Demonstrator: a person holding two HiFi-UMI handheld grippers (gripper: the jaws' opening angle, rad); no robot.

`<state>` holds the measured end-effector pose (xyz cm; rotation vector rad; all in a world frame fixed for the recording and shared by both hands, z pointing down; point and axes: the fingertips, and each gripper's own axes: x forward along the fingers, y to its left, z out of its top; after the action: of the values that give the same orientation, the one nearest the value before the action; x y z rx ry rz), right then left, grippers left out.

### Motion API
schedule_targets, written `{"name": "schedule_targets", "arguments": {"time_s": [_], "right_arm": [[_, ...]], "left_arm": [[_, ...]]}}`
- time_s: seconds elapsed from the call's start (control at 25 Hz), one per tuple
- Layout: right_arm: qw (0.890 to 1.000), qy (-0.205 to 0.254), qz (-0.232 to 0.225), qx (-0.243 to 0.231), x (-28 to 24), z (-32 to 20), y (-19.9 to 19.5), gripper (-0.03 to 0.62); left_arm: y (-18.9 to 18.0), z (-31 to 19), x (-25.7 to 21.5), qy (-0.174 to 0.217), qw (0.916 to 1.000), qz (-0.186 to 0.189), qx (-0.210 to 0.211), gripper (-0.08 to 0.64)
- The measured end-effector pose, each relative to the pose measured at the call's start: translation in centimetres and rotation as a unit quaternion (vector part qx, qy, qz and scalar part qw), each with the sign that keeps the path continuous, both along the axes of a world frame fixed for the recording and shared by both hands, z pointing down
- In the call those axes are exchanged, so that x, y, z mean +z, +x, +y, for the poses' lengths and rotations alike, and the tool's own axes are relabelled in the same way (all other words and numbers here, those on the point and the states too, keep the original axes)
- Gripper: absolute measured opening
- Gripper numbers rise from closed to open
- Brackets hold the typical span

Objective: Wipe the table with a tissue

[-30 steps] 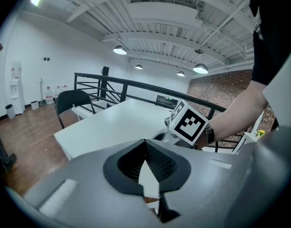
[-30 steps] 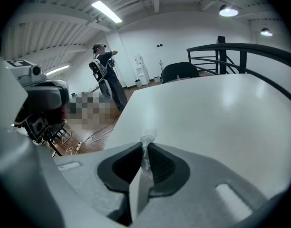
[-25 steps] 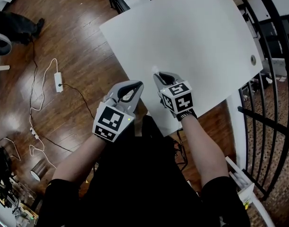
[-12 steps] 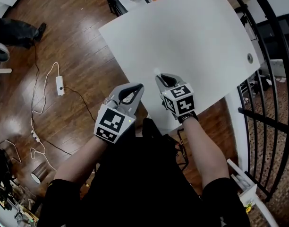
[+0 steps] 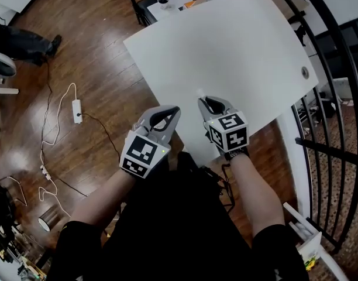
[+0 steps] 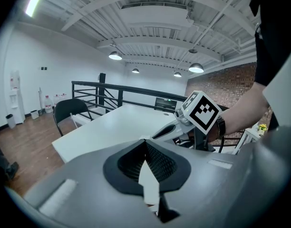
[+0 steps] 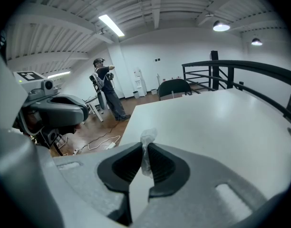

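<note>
Both grippers have drifted a little to the right and lower in the head view since a second ago, the right one still leading; the white table lies bare ahead of them, its broad top open toward the far and right edges; a black railing runs just beside its right edge, and wooden floor lies off its left edge; the left gripper hangs at the table's near edge, its jaws pressed together with nothing between them; the right gripper is over the tabletop, near that same edge, its jaws clamped on the tissue; the tissue is a small, crumpled, whitish wad, pinched upright, its crinkled top poking out above the jaw tips.
</note>
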<state>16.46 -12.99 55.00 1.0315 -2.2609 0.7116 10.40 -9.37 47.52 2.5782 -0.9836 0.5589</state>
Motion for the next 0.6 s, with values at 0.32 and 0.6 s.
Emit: {"name": "schedule_targets", "arguments": {"time_s": [0.32, 0.6], "right_arm": [[0.999, 0.040, -0.033, 0.015, -4.5, 2.3, 2.5, 0.026], [0.994, 0.084, -0.064, 0.015, -9.2, 4.3, 4.7, 0.026]], "left_arm": [[2.1, 1.7, -2.7, 0.032, 0.9995, 0.002, -0.006, 0.011], [3.9, 2.9, -5.6, 0.065, 0.9977, 0.006, -0.017, 0.011]]}}
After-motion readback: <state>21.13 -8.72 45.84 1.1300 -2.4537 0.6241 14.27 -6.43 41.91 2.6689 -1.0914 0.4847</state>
